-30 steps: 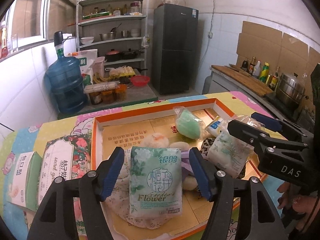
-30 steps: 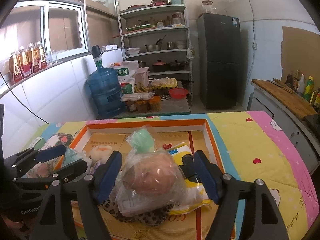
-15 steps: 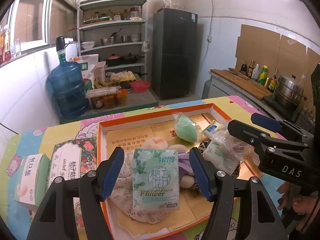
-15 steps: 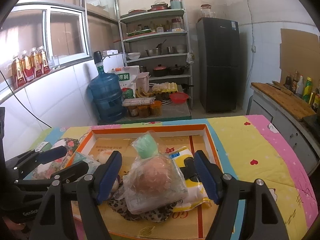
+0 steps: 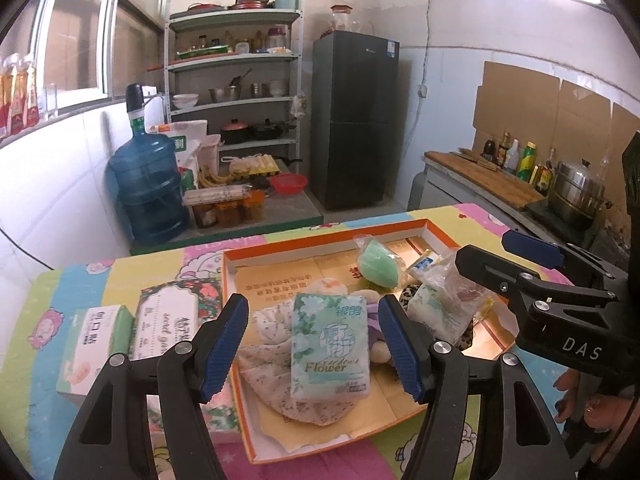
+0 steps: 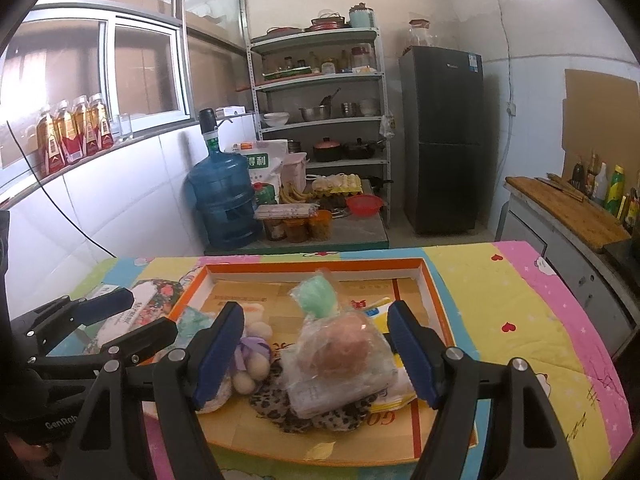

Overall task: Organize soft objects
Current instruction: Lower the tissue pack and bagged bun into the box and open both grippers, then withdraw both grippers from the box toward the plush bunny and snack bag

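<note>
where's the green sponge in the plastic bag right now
In the left wrist view the green sponge lies toward the far right of the orange tray, just behind the leopard-print cloth.

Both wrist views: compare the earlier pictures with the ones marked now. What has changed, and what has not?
Both tongs, left and right, have drawn back and up from the tray, so the pile looks smaller and more table shows. Nothing was gripped or released. Both tongs stay open and empty; the tissue pack, the bagged bundle and the green item lie where they were.
</note>
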A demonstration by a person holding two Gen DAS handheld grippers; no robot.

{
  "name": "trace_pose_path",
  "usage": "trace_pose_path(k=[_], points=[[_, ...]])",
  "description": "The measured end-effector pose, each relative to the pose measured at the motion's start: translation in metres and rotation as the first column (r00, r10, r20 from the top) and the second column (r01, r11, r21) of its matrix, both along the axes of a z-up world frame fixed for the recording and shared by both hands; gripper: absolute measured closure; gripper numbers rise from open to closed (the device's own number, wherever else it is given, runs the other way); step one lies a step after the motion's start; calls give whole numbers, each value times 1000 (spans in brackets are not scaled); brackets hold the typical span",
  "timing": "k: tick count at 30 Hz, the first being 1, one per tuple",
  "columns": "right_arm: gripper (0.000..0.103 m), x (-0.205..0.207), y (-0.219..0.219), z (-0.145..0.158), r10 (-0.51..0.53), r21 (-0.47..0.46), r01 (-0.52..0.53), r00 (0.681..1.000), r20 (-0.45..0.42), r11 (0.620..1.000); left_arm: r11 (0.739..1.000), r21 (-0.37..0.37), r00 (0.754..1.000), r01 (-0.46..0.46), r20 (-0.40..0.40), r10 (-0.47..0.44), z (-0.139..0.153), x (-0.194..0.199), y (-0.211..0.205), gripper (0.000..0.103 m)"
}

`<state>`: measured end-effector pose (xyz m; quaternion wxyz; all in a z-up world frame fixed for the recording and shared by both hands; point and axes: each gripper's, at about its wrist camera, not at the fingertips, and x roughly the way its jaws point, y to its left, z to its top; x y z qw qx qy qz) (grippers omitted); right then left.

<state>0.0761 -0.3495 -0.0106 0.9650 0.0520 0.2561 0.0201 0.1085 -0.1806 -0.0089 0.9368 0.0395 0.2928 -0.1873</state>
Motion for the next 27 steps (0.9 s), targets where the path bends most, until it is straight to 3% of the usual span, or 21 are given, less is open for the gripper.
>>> trace_pose_path(k=[27], points=[[29,-33,65,20,76,-25,-74,996,47,997,996,-26,994,-90,63,91,25,-53,73,34]])
